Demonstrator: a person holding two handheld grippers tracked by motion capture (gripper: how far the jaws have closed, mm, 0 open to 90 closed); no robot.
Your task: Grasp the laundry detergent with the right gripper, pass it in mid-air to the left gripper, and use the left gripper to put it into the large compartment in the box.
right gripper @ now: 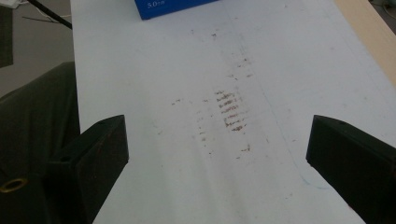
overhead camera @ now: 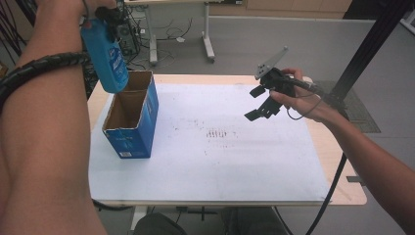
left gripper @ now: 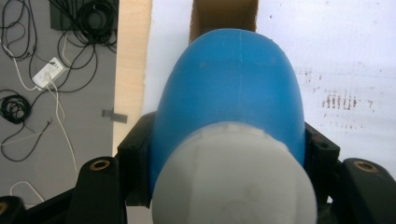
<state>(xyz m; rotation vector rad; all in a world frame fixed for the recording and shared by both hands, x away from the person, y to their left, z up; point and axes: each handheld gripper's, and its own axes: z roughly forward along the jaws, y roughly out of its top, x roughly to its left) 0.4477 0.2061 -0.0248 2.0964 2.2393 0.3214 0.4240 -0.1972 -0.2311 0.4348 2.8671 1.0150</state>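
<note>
A blue plastic bottle [overhead camera: 109, 61] with a white cap [left gripper: 233, 182] hangs bottom-down over the open top of a blue cardboard box [overhead camera: 133, 117]. My left gripper [overhead camera: 105, 17] is shut on the bottle near its cap end, with a black jaw on each side of the bottle [left gripper: 229, 84]. In the left gripper view the box's brown inside [left gripper: 224, 14] lies just beyond the bottle's base. My right gripper [overhead camera: 254, 104] is held in the air above the right part of the table, open, with nothing between its fingers. In the right gripper view the right gripper [right gripper: 215, 158] faces the white sheet.
A white sheet [overhead camera: 220, 161] with brown smudges [right gripper: 229, 112] covers the wooden table [overhead camera: 342, 161]. The box stands upright at the sheet's left side. Cables and desk legs [overhead camera: 208, 44] lie on the floor beyond the table. A black post [overhead camera: 377, 44] rises at the right.
</note>
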